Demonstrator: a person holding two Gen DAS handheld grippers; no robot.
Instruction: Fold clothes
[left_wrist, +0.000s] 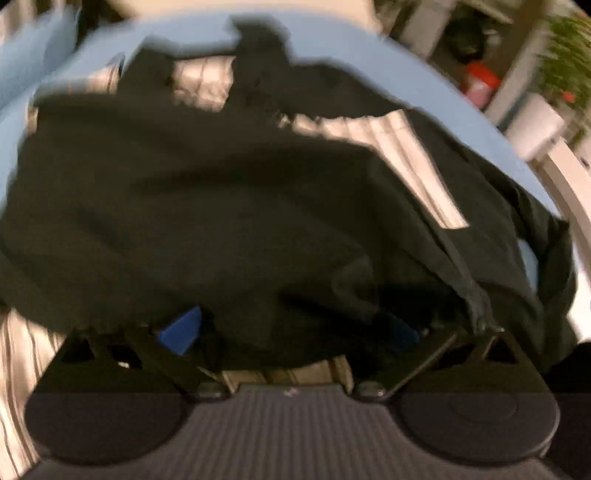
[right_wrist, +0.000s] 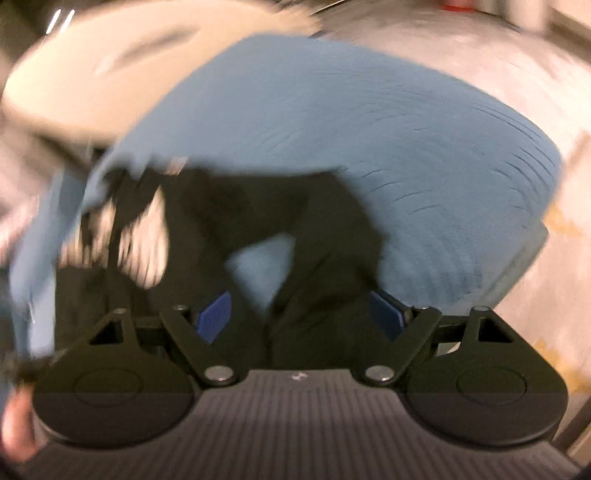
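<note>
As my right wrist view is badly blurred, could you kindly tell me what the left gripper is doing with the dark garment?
Observer: The left gripper has its fingers spread wide; the dark garment drapes across the gap, not pinched.
Operator: Thank you. Does anything lie under the garment's near edge?
Observer: Yes, a striped light fabric pokes out beneath that edge, right in front of the gripper.
</note>
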